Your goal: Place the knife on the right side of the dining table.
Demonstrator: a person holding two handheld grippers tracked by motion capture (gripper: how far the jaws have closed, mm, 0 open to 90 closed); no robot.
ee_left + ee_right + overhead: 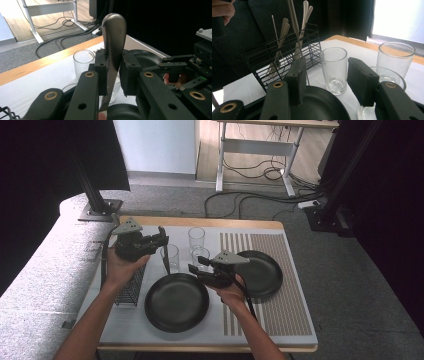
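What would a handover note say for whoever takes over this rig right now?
Left gripper: shut on a metal utensil, handle end up, held above the table.
Right gripper: open, holding nothing, hovering over the near black plate and facing the glasses.
Wire cutlery rack at the table's left holds more utensils.
Second black plate sits on the striped mat.
Done: one utensil picked up.
Left: probably setting it down by a plate.

Black plates (176, 302), black wire rack (287, 50), clear glasses (334, 68), silver cutlery handle (113, 37), beige-striped mat (285, 305).
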